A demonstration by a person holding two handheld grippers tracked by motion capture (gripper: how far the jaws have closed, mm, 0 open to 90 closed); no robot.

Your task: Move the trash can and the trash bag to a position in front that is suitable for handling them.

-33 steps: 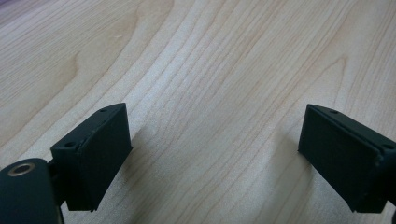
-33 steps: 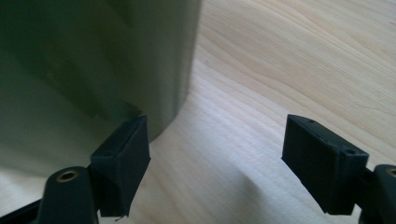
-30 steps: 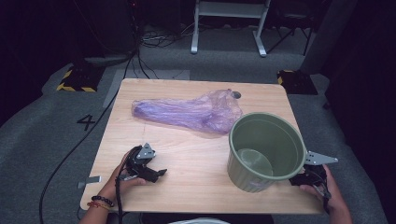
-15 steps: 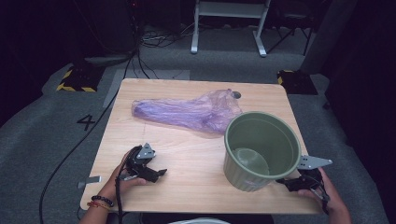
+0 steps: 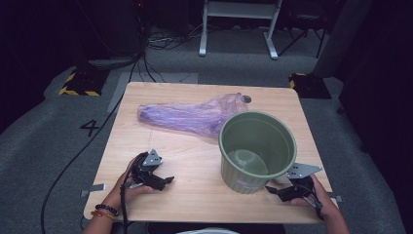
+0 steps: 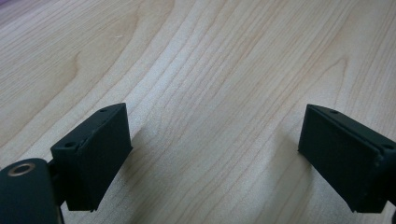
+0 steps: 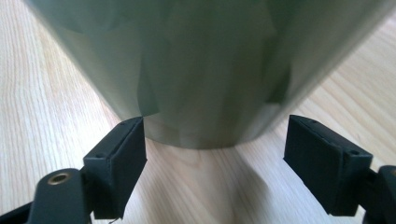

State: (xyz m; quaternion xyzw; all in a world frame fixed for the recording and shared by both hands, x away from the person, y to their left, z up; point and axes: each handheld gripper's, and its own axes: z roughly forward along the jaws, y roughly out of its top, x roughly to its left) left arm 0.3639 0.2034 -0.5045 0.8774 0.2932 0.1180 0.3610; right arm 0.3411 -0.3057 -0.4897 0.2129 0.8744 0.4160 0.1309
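Green plastic bucket [image 5: 257,149] stands upright on the right half of my wooden table [image 5: 195,200], touching a crumpled purple plastic bag [image 5: 187,116] behind it. My right gripper [image 5: 272,190] lies low at the bucket's base, jaws spread apart and holding nothing. My left gripper [image 5: 168,181] rests on bare wood near the front left, jaws also wide apart.

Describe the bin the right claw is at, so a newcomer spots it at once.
On the wooden table, look at the near right part, just ahead of the open right claw. The bin stands upright there, an empty round ribbed tub. It is dull green and rigid, unlike the limp purple bag behind it.
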